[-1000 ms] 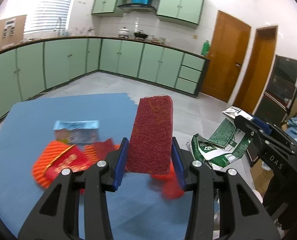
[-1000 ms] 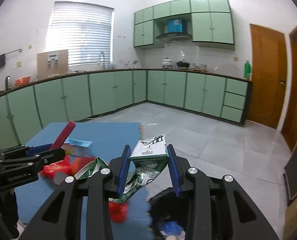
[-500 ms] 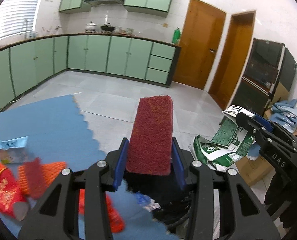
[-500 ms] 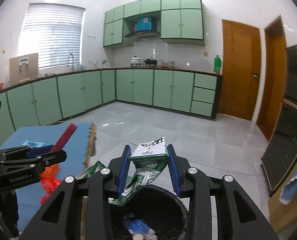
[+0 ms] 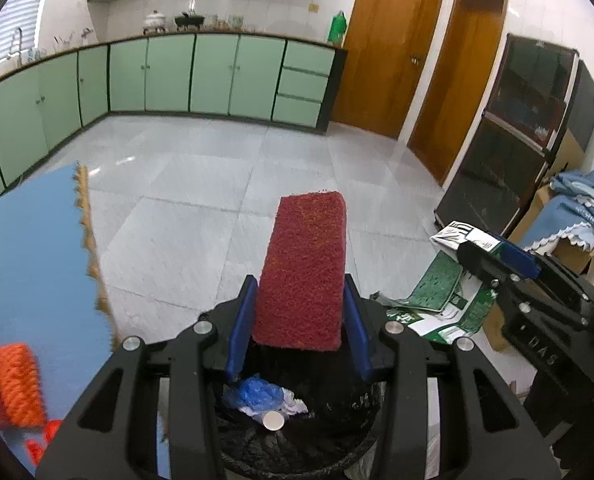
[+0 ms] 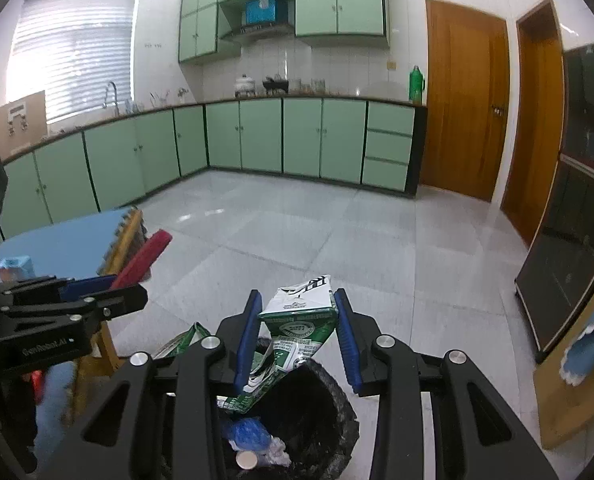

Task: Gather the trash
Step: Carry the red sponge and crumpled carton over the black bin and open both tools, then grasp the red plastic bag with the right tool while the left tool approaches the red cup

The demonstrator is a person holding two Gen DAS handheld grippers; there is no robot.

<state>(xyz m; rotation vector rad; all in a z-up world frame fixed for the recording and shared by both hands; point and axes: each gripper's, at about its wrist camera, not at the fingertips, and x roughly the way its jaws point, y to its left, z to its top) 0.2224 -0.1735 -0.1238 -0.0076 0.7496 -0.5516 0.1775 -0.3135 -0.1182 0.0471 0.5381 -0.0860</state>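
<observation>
My left gripper (image 5: 299, 326) is shut on a dark red scouring pad (image 5: 305, 268), which stands upright between the blue pads. My right gripper (image 6: 297, 338) is shut on a flattened green and white carton (image 6: 301, 320). Both hang over a black-lined trash bin (image 5: 337, 446), seen again in the right wrist view as the bin (image 6: 321, 412). Inside it lie a blue crumpled bag (image 6: 245, 432), white scraps and a round cap. From the left wrist view the right gripper (image 5: 509, 264) and its carton (image 5: 445, 300) show at the right; the left gripper (image 6: 81, 300) shows at the left of the right wrist view.
A blue table (image 5: 25, 272) with a wooden zigzag edge stands at the left and bears orange netting (image 5: 17, 380) and a small blue pack (image 6: 13, 266). Grey tiled floor stretches to green cabinets (image 6: 257, 136). A dark cabinet (image 5: 513, 136) and cardboard boxes (image 5: 577, 248) stand at the right.
Both grippers have swung right and downward, away from the blue table, and now hang over the black bin. Each still holds its piece as before.
</observation>
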